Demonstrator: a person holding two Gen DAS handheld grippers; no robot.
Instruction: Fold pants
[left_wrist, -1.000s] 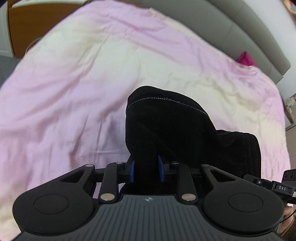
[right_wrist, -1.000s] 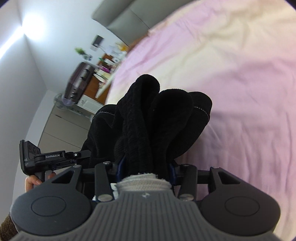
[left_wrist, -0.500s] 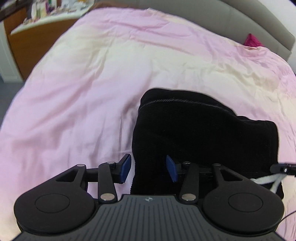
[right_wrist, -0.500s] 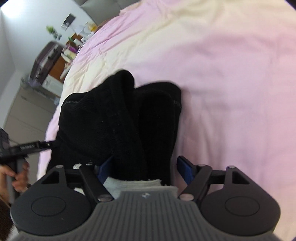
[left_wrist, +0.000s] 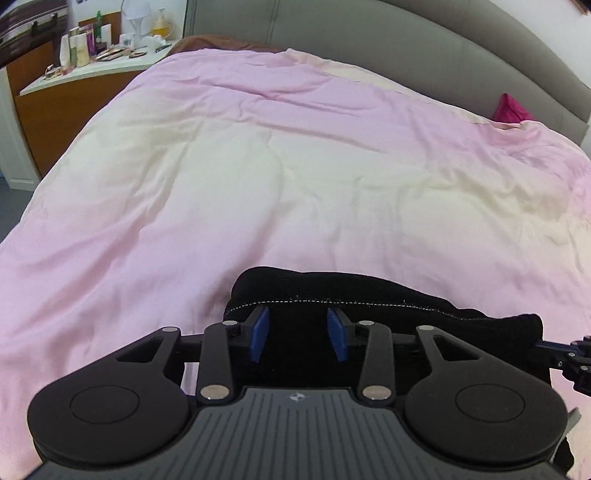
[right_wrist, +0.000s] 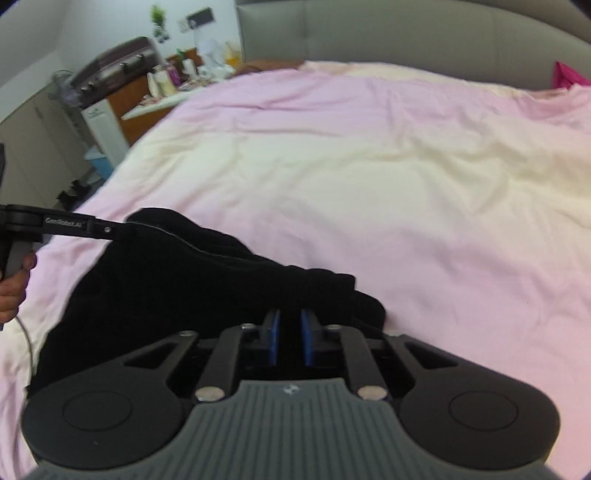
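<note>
The black pants (left_wrist: 369, 299) lie folded in a low bundle on the pink and cream duvet (left_wrist: 258, 166). My left gripper (left_wrist: 298, 334) is open and empty, its blue pads apart just above the near part of the pants. In the right wrist view the pants (right_wrist: 166, 280) spread left of centre. My right gripper (right_wrist: 290, 338) has its blue pads close together over the right end of the bundle; I cannot tell whether cloth is between them. The left gripper (right_wrist: 122, 229) shows at the pants' far left edge.
A grey padded headboard (left_wrist: 406, 44) runs along the far side of the bed. A magenta item (left_wrist: 511, 107) sits at the far right corner. An orange bedside cabinet (left_wrist: 55, 99) with bottles stands at the left. A dark suitcase (right_wrist: 114, 70) stands beyond it.
Both grippers let go of the lifted pants, which now lie flat on the duvet. Both pulled back and tilted up toward the headboard. The right pads have come close together again.
</note>
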